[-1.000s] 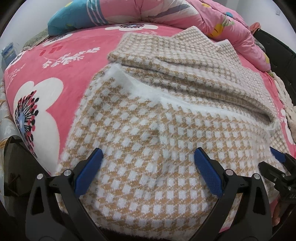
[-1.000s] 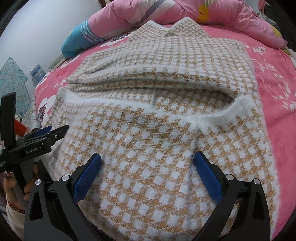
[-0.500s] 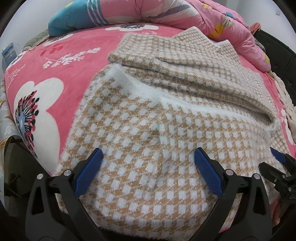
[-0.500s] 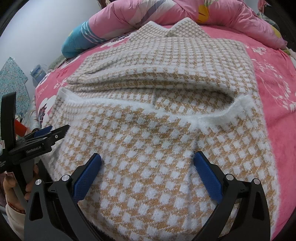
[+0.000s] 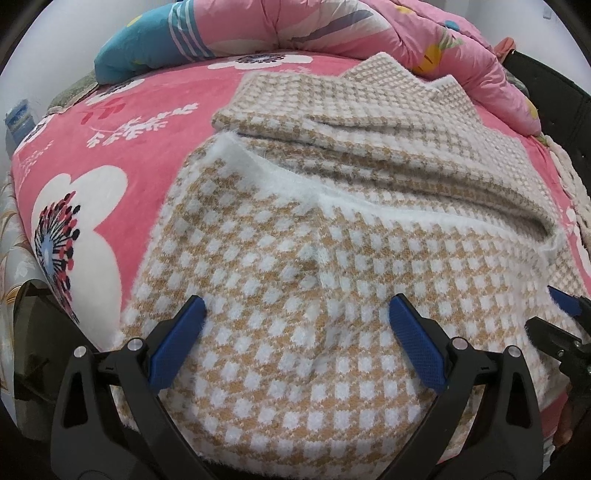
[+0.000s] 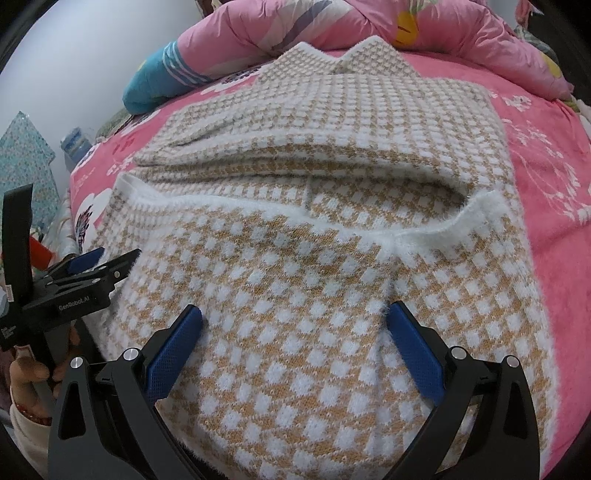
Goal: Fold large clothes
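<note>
A large fuzzy tan-and-white checked sweater (image 5: 332, 258) lies partly folded on a pink floral bed (image 5: 122, 122); it also shows in the right wrist view (image 6: 314, 258). Its near part is folded over, with a white ribbed edge (image 6: 443, 221) lying across the middle. My left gripper (image 5: 295, 332) is open, its blue pads over the near left part of the sweater. My right gripper (image 6: 295, 332) is open over the near right part. Each gripper shows in the other's view: the right one (image 5: 554, 325) at the far right, the left one (image 6: 92, 266) at the far left.
A pink quilt (image 6: 406, 26) and a teal striped pillow (image 5: 155, 44) lie along the far side of the bed. The bed's near left edge (image 5: 33, 280) drops off beside my left gripper. A patterned teal object (image 6: 26, 155) stands at the left.
</note>
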### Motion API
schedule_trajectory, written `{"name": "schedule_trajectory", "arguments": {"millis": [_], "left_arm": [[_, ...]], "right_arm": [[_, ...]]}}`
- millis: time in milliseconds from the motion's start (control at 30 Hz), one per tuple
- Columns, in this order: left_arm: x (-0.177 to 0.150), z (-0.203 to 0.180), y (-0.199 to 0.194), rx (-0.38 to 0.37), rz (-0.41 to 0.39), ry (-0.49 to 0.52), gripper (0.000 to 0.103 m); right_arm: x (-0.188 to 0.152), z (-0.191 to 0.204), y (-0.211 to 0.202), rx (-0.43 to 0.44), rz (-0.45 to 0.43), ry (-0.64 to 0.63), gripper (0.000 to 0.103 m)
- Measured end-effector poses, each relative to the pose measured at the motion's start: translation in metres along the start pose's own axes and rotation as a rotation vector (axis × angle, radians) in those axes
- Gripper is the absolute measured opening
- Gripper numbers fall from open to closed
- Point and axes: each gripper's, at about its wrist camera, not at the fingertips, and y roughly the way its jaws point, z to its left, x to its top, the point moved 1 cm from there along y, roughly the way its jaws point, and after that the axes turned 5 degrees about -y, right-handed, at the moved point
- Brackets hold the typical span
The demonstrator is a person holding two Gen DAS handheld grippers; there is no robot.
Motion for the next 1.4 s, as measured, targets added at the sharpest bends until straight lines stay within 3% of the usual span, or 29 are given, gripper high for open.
{"name": "schedule_trajectory", "arguments": {"millis": [100, 200, 300, 433, 600, 767, 867, 933, 1067, 1300, 1400], "left_arm": [[0.0, 0.0, 0.0, -0.009, -0.006, 0.002, 0.096], [-0.001, 0.001, -0.001, -0.023, -0.01, 0.003, 0.096], [-0.002, 0.001, -0.002, -0.022, -0.013, 0.011, 0.096], [-0.002, 0.001, -0.002, -0.022, -0.011, 0.017, 0.096], [-0.004, 0.0, -0.002, -0.02, -0.012, 0.023, 0.097], [-0.003, 0.001, -0.002, -0.018, -0.015, 0.028, 0.096], [-0.003, -0.001, -0.001, -0.022, -0.007, 0.023, 0.096], [-0.004, -0.002, -0.001, -0.016, 0.002, 0.024, 0.096], [-0.004, 0.0, -0.001, -0.023, 0.006, 0.023, 0.096], [0.0, 0.001, 0.001, -0.031, 0.007, 0.04, 0.096], [-0.001, 0.001, 0.001, -0.026, 0.004, 0.046, 0.096]], "right_arm": [[0.006, 0.007, -0.011, -0.036, 0.03, 0.005, 0.097], [0.005, 0.025, -0.048, -0.034, -0.081, -0.06, 0.097], [-0.004, 0.04, -0.063, -0.091, -0.125, -0.145, 0.097], [-0.031, 0.029, -0.003, -0.082, 0.049, -0.12, 0.097], [-0.022, 0.034, -0.019, -0.091, 0.021, -0.104, 0.097], [-0.004, 0.056, -0.041, -0.084, -0.099, -0.136, 0.096], [-0.005, 0.059, -0.002, -0.102, -0.025, -0.166, 0.096], [-0.012, 0.052, 0.018, -0.074, -0.02, -0.163, 0.098], [-0.001, 0.05, -0.003, -0.073, -0.023, -0.154, 0.098], [0.004, 0.015, -0.023, -0.228, -0.081, -0.108, 0.098], [-0.005, -0.008, -0.004, -0.167, -0.018, -0.031, 0.098]]}}
